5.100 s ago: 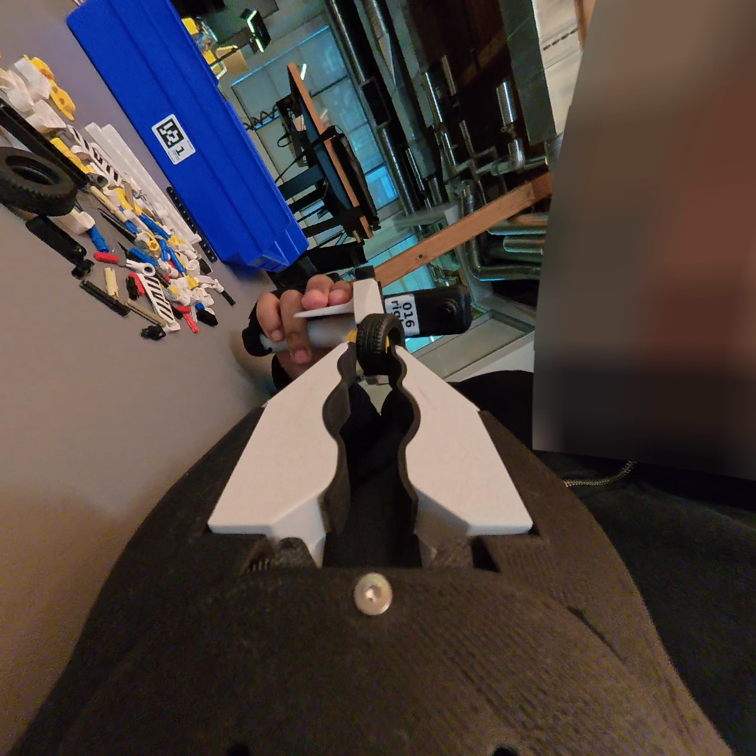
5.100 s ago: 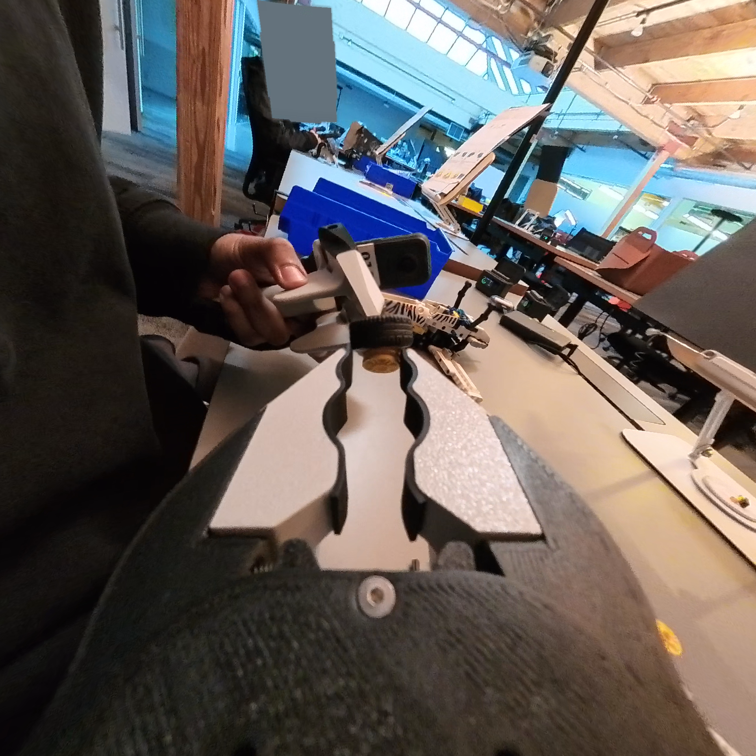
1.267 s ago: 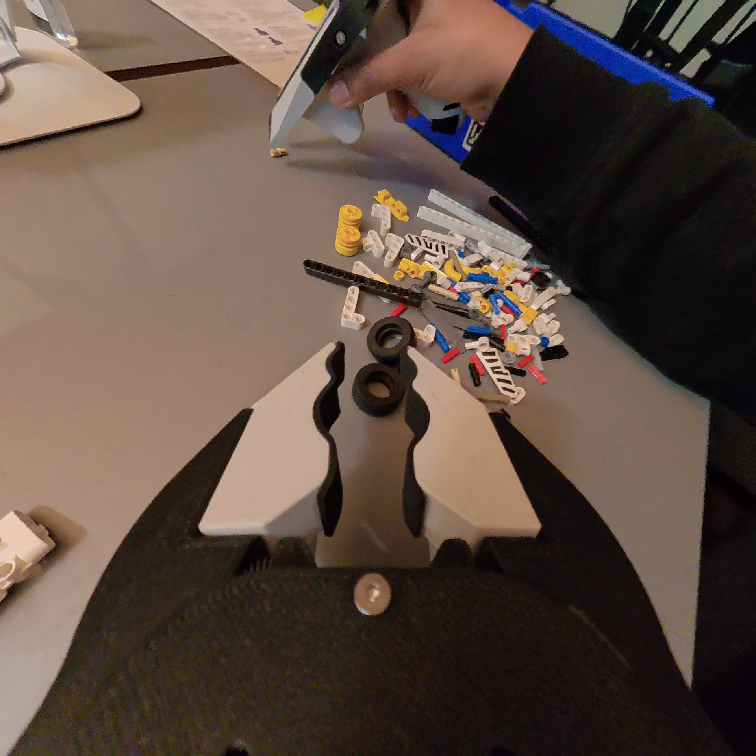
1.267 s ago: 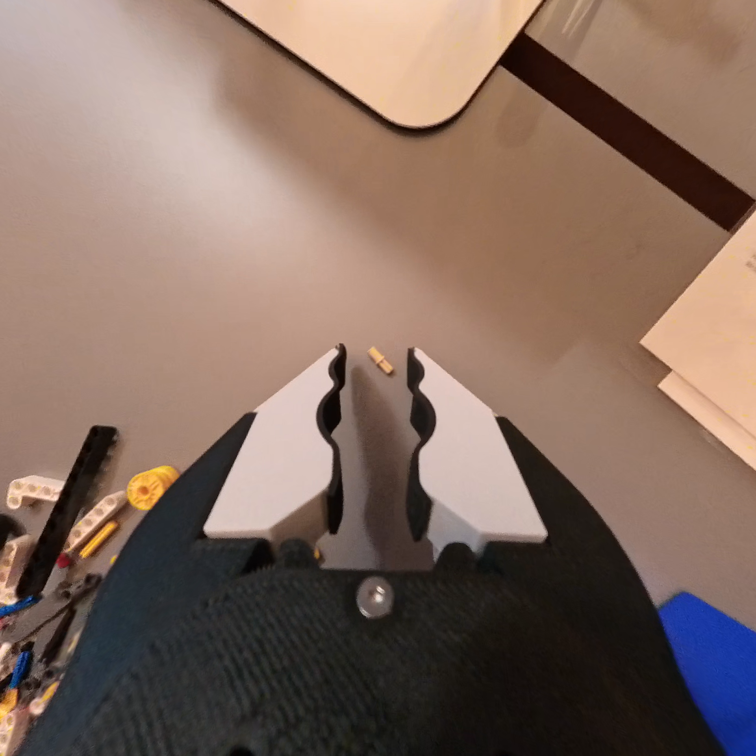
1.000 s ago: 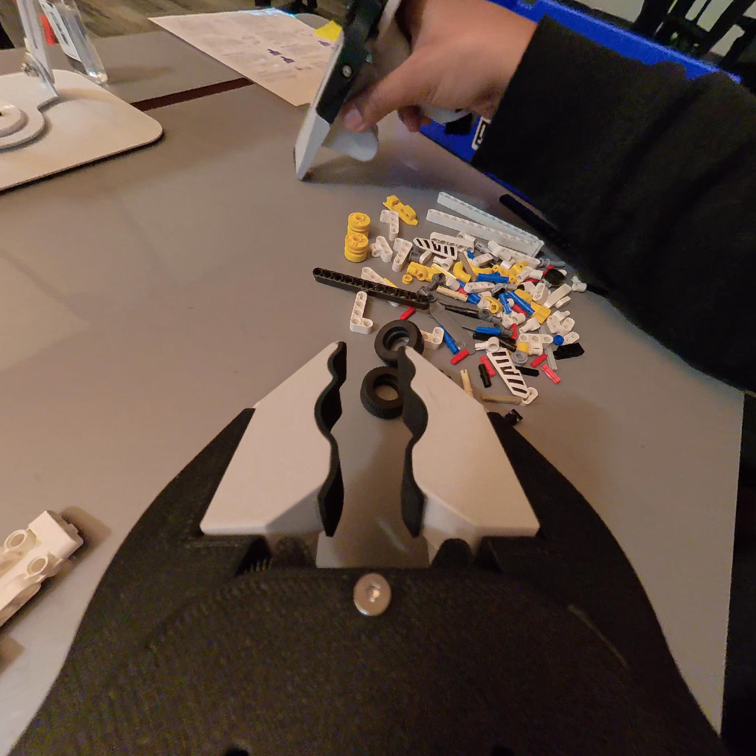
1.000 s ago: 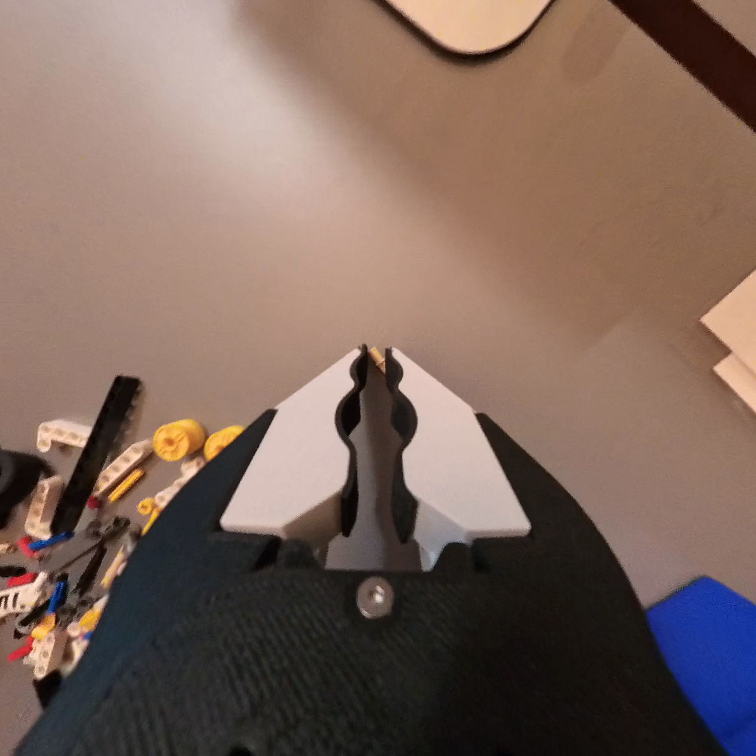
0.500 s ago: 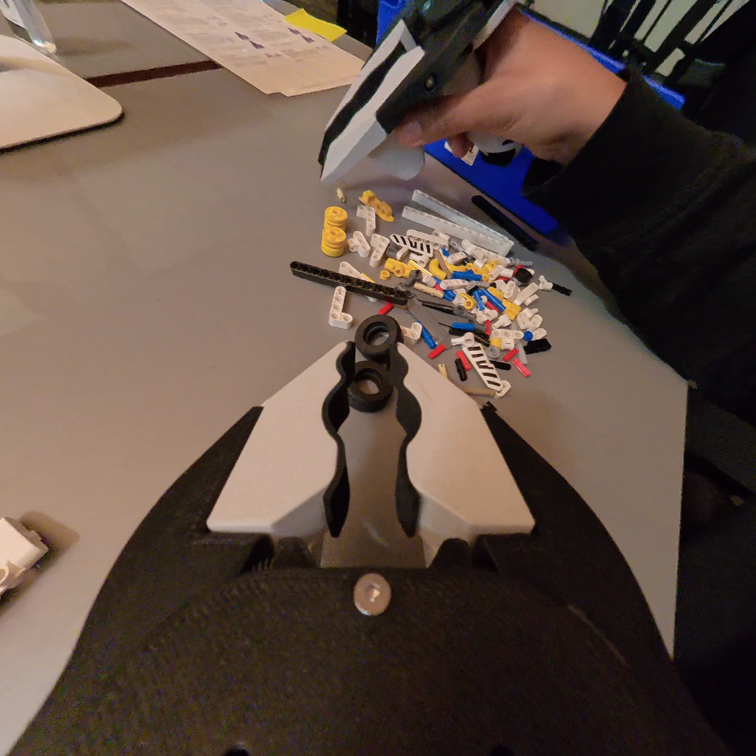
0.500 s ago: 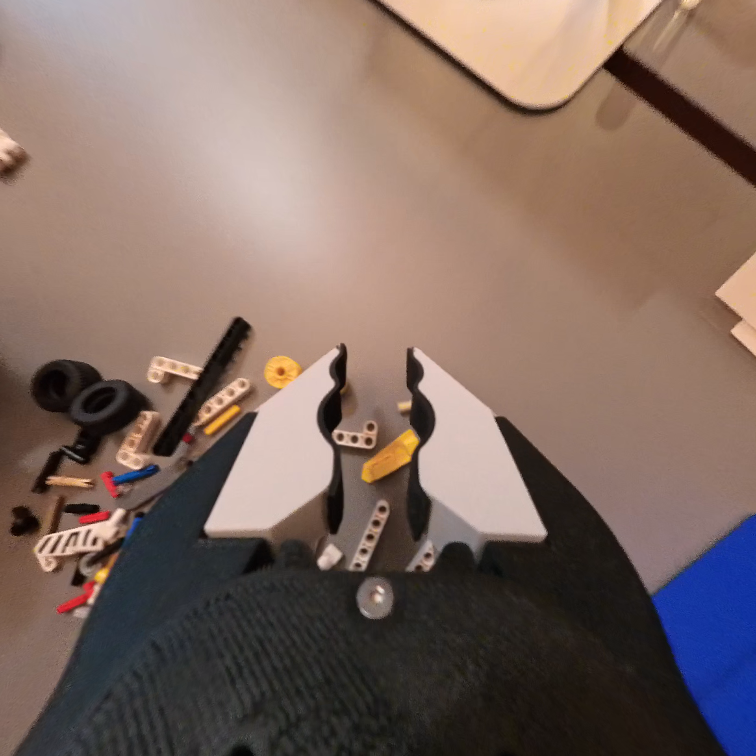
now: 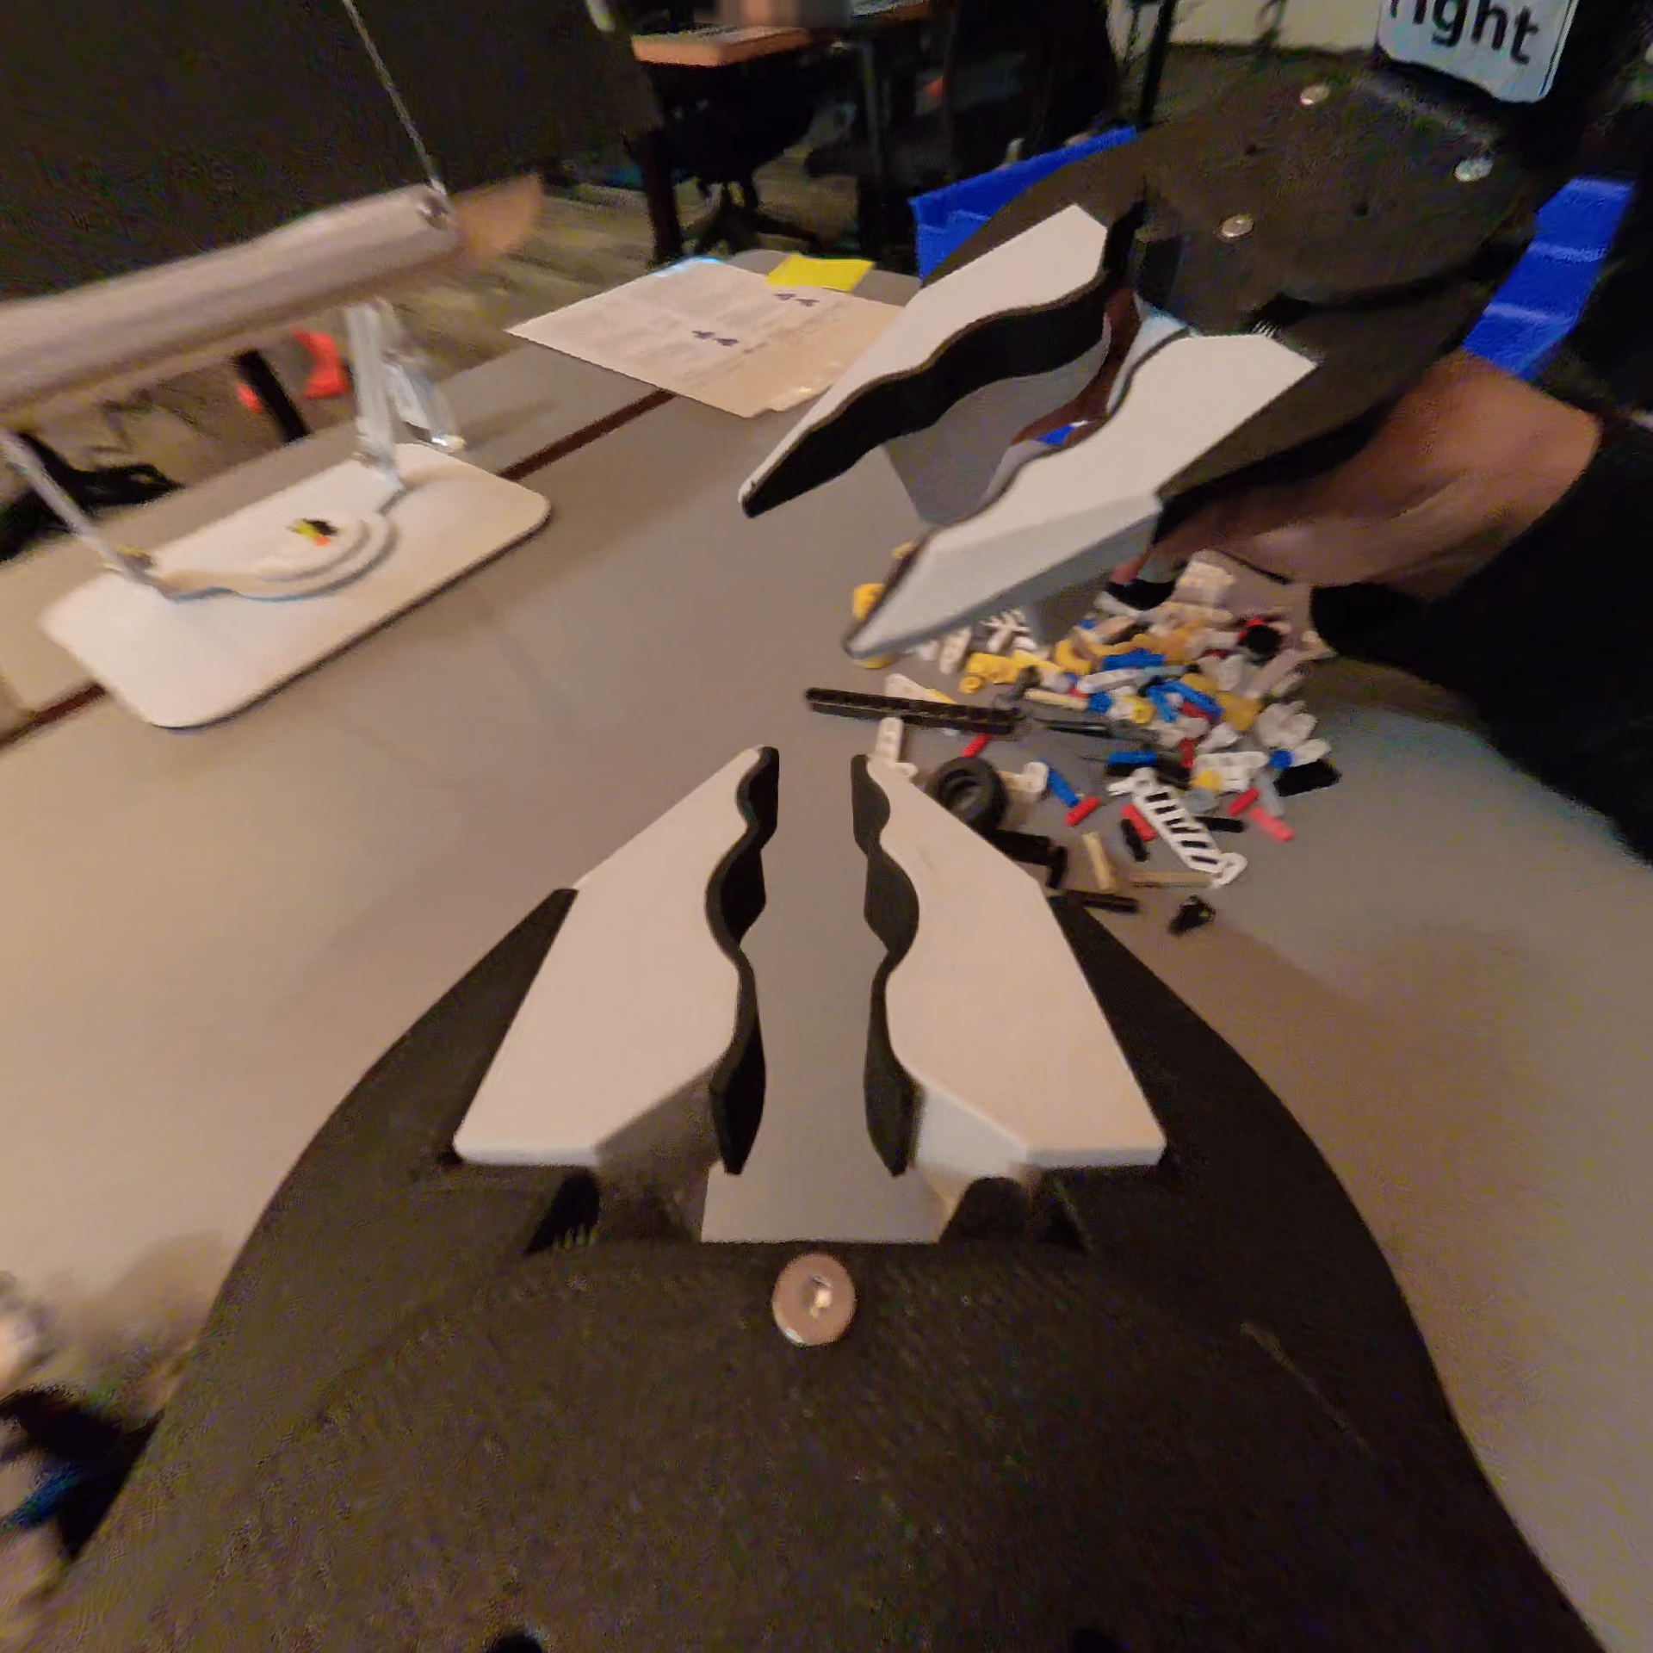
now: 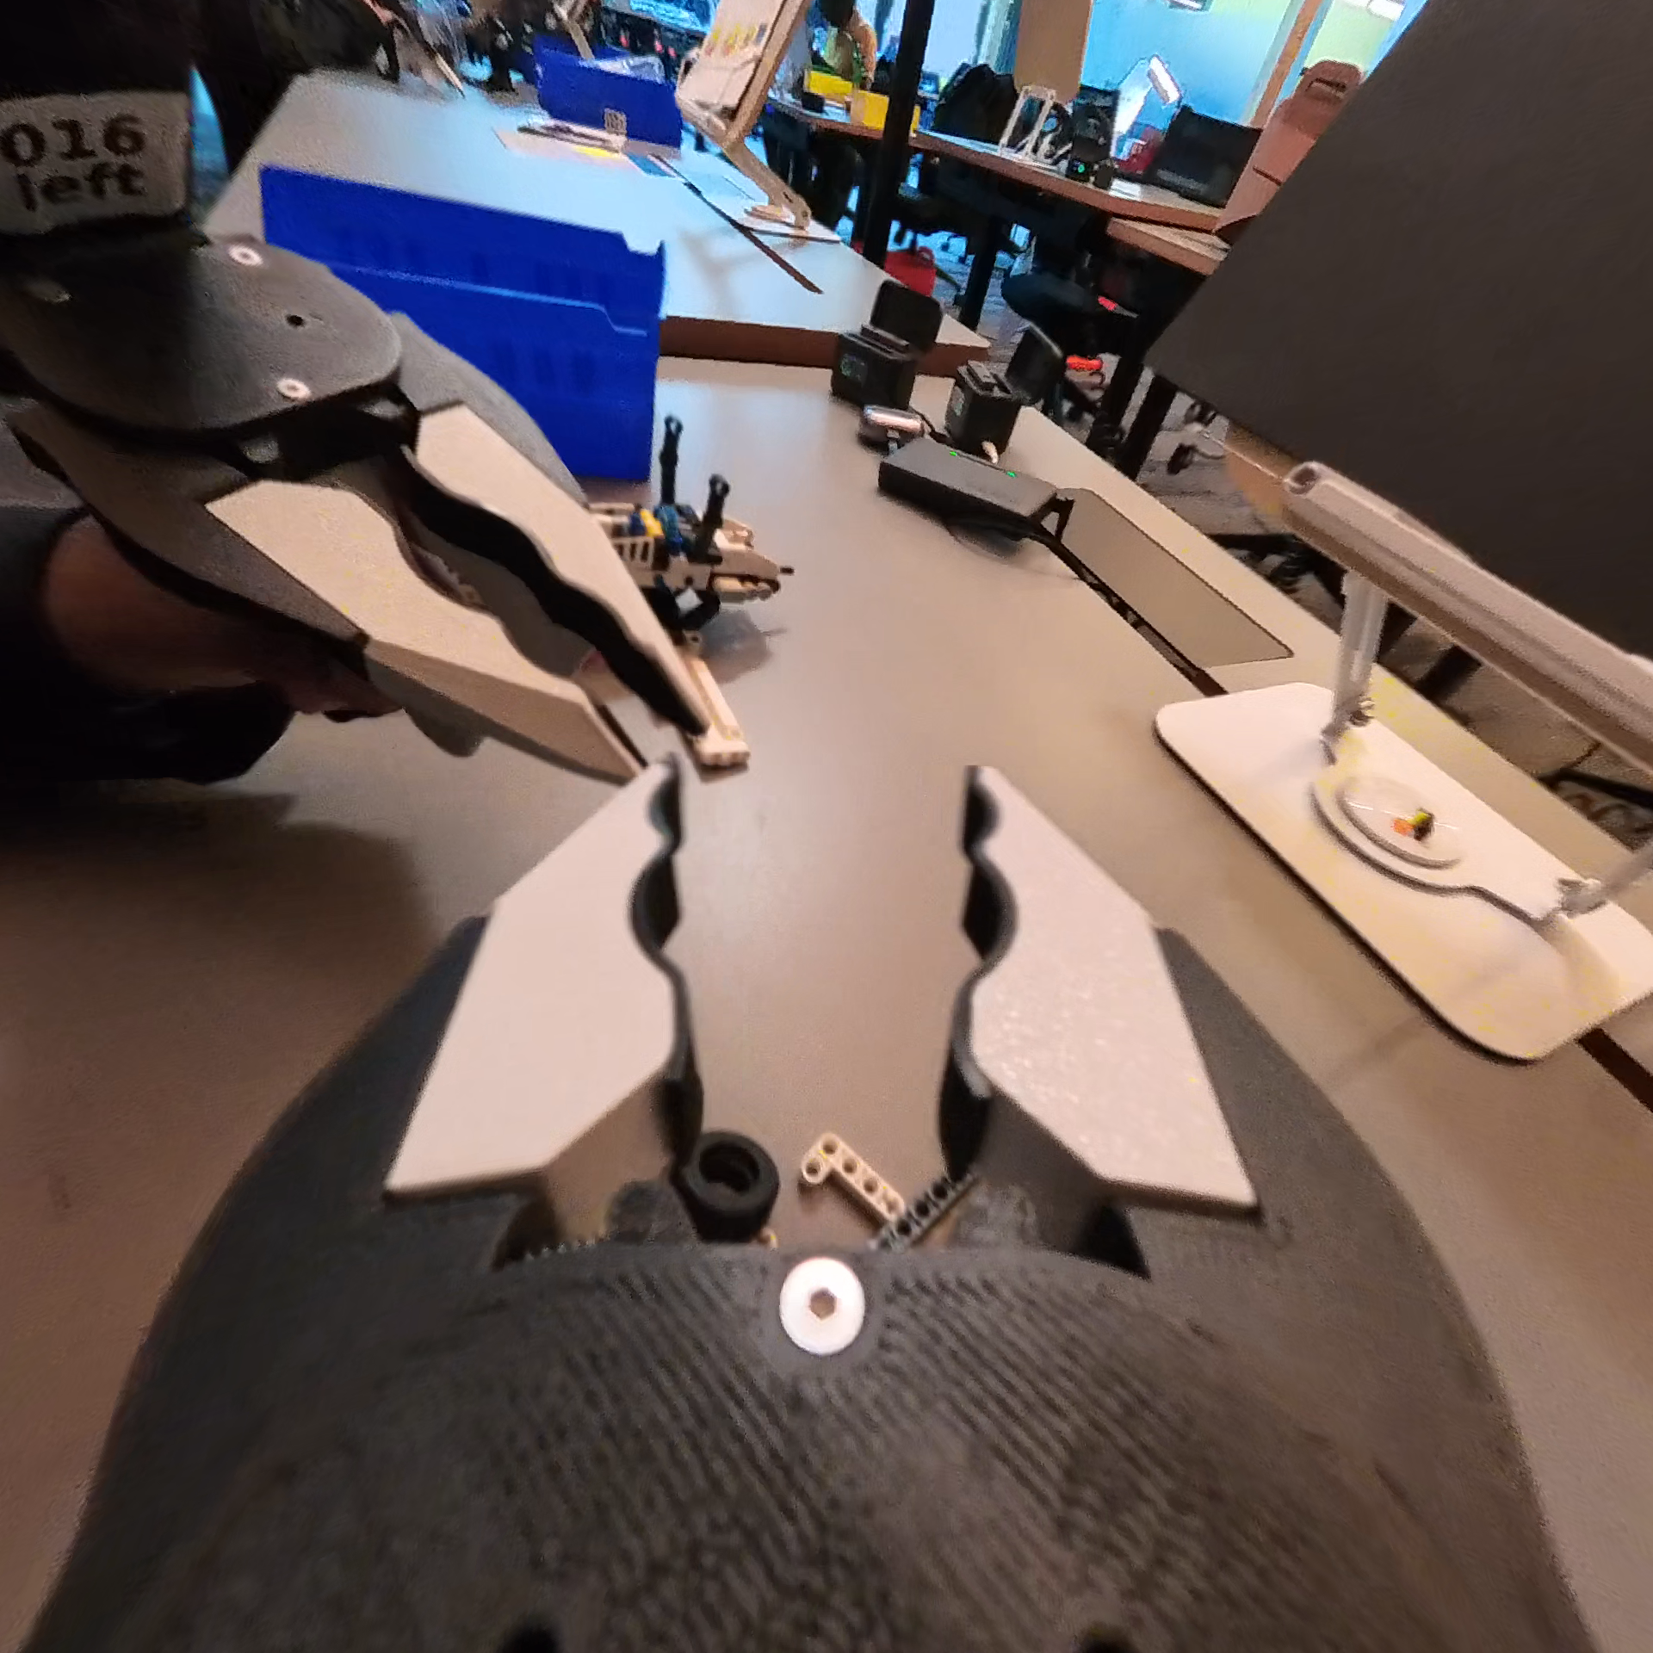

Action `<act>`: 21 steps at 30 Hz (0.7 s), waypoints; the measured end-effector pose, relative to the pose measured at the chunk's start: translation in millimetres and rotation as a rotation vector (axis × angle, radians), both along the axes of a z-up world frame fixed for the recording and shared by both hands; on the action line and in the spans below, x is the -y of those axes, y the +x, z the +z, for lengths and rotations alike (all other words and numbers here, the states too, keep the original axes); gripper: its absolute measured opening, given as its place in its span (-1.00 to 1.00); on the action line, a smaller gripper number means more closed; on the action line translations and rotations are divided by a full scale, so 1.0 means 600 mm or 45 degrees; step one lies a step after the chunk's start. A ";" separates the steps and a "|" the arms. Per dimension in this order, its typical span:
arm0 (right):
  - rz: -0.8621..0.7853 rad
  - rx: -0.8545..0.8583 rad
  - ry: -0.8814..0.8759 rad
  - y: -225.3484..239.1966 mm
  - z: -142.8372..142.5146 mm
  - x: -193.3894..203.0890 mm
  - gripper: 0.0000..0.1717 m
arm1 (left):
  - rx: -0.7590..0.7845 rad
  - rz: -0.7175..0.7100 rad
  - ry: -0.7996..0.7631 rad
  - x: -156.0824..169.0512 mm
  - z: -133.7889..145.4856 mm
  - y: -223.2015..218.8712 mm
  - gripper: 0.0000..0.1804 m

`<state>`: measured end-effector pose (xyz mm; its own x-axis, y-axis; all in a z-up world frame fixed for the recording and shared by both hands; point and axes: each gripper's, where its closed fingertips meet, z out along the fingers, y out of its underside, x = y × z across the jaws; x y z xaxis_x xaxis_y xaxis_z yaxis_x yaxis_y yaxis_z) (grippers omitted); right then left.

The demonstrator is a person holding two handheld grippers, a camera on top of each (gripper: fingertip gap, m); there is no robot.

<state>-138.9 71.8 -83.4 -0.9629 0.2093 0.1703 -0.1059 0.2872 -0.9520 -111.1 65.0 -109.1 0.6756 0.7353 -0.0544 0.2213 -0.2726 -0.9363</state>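
The left hand-held gripper [image 9: 812, 760] has come off the black tyre [image 9: 970, 792], which lies on the counter [image 9: 447, 850] at 1 o'clock just beside its fingertip, jaws narrowly parted and empty; the right hand-held gripper [image 10: 818, 783], spread wide and empty, is farther.

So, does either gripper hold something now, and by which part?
Nothing is held: the left gripper and the right gripper both stand open over the bare table.
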 end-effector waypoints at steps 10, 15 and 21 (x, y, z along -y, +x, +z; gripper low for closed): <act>0.167 -0.237 -0.113 0.054 0.047 0.148 -0.03 | -0.093 0.447 0.099 0.301 0.137 0.012 -0.37; 0.188 -0.130 -0.264 0.062 0.054 0.238 -0.11 | 0.208 0.508 0.161 0.392 0.056 0.037 -0.33; 0.144 -0.063 -0.242 0.070 0.002 0.270 -0.19 | 0.275 0.577 0.238 0.439 -0.014 0.018 -0.35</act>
